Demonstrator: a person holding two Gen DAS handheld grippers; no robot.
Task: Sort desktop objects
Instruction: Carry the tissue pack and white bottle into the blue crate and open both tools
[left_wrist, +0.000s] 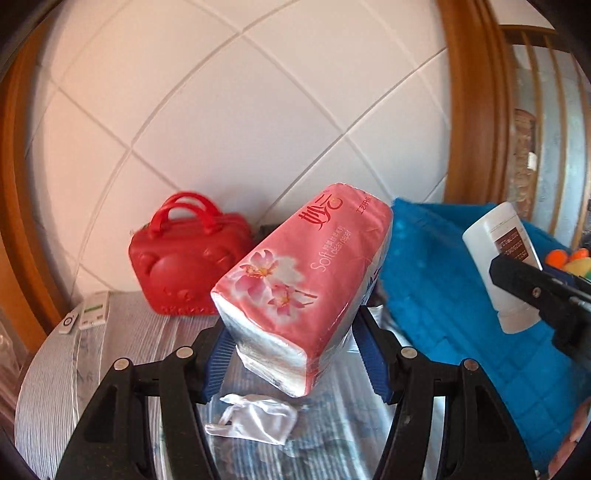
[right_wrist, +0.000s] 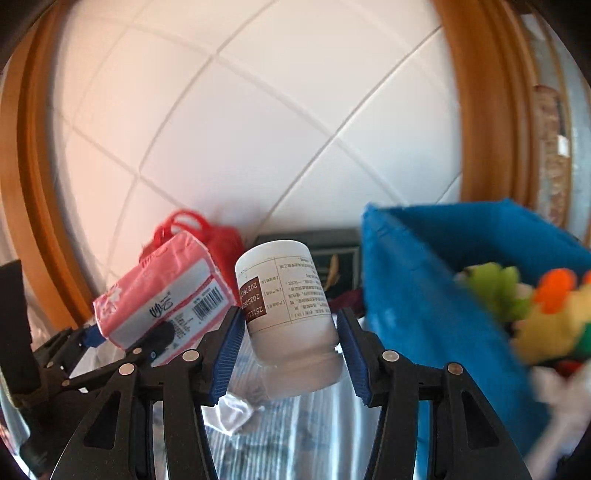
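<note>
Tissue pack (left_wrist: 295, 288), red bag (left_wrist: 184, 258) behind, blue bin (left_wrist: 443, 280) beside

my right gripper (right_wrist: 290, 345) has its blue-padded jaws clamped on a white plastic bottle (right_wrist: 291, 314) with a brown label, tilted and lifted above the striped tabletop (right_wrist: 317, 435). to its left i see the left gripper (right_wrist: 122, 341) holding a pink plastic-wrapped tissue pack (right_wrist: 166, 299). on the right stands a blue fabric bin (right_wrist: 436, 288) with colourful plush toys (right_wrist: 535, 306) inside.

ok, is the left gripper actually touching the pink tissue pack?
Touching. The left wrist view shows the left gripper with both blue pads pressed against the sides of the pink tissue pack, which is lifted above the striped tablecloth.
</note>
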